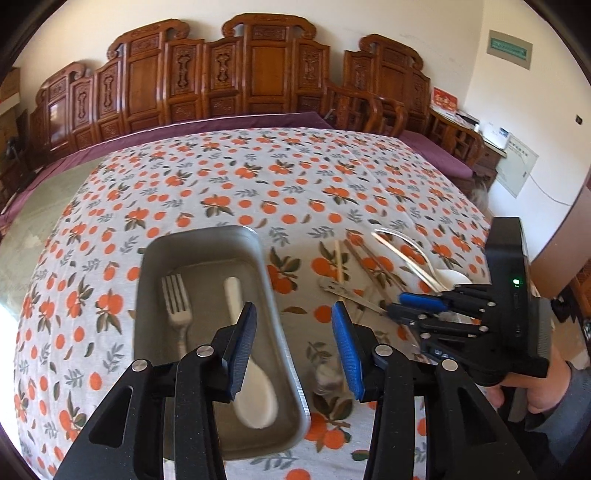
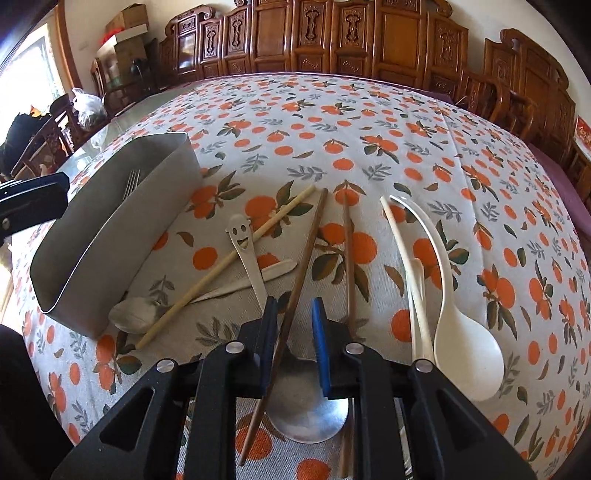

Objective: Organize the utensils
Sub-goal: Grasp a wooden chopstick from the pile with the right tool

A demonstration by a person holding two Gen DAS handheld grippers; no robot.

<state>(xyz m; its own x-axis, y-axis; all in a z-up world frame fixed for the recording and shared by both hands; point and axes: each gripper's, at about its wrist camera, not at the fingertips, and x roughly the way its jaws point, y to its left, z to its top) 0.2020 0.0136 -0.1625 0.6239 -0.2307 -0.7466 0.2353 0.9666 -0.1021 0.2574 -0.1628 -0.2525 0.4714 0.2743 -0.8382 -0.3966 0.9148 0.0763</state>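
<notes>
Carved wooden chairs [image 1: 258,74] line the far side in a row against a cream wall [image 1: 461,44]. The bench wears a cloth printed with oranges [image 2: 332,122]. Bright daylight enters a window [image 2: 26,70] at far left, beside stacked cardboard boxes [image 2: 125,33].

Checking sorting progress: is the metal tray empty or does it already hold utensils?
Not empty. The metal tray holds a fork and a white spoon; the other utensils lie outside it on the tablecloth.

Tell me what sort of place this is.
Probably a home dining room: a table under an orange-print tablecloth, carved wooden chairs along the wall, and utensils being sorted into a metal tray.
</notes>
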